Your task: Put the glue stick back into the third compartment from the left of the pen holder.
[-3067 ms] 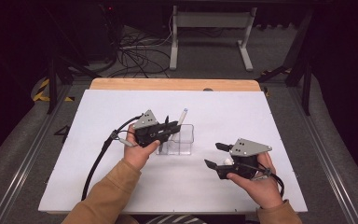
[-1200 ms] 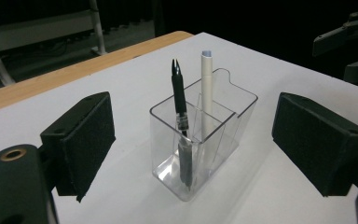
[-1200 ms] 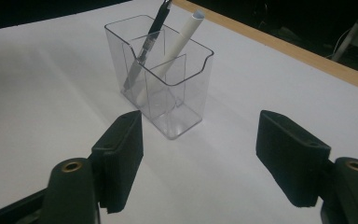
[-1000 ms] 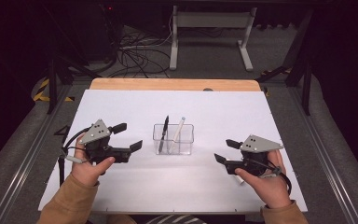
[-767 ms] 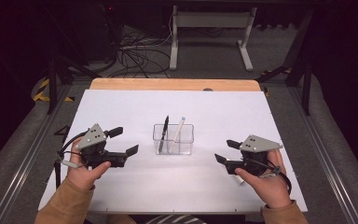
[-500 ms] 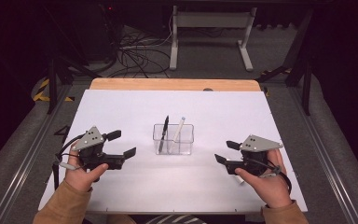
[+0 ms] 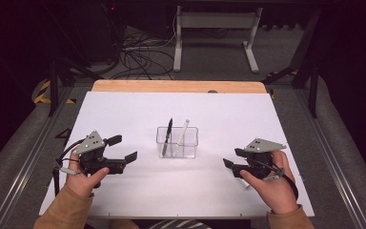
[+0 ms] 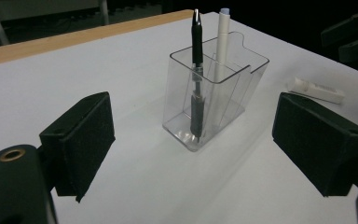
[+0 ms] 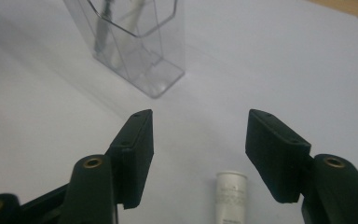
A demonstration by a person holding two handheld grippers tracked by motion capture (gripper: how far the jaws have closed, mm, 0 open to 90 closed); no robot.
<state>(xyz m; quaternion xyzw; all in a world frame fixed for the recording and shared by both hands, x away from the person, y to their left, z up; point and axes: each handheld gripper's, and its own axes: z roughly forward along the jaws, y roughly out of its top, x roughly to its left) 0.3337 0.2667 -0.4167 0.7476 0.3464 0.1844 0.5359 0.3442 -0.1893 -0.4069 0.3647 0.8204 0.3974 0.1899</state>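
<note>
Close-up, R fingers point(image 9: 198, 149) straddle white tube point(image 9: 230, 198).

High view above the table's near edge, forward-down — both claw views low, close, sharing the clear holder point(image 7: 177, 141).

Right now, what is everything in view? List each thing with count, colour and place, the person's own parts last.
Clear holder: one, see-through plastic, middle of the table.
Black pen: one, upright in the holder, at its left in the high view.
White pen: one, leaning in the holder, right of the black pen.
White tube: one, lying on the table between and below the right gripper's jaws, untouched.
Table: one, white top with a wooden far edge.
Cables: several, black, on the floor beyond the table.
Metal stand: one, pale grey, on the floor behind.
Left gripper: one, black, at the table's left, jaws open and empty.
Right gripper: one, black, at the table's right, jaws open, just been closing.
</note>
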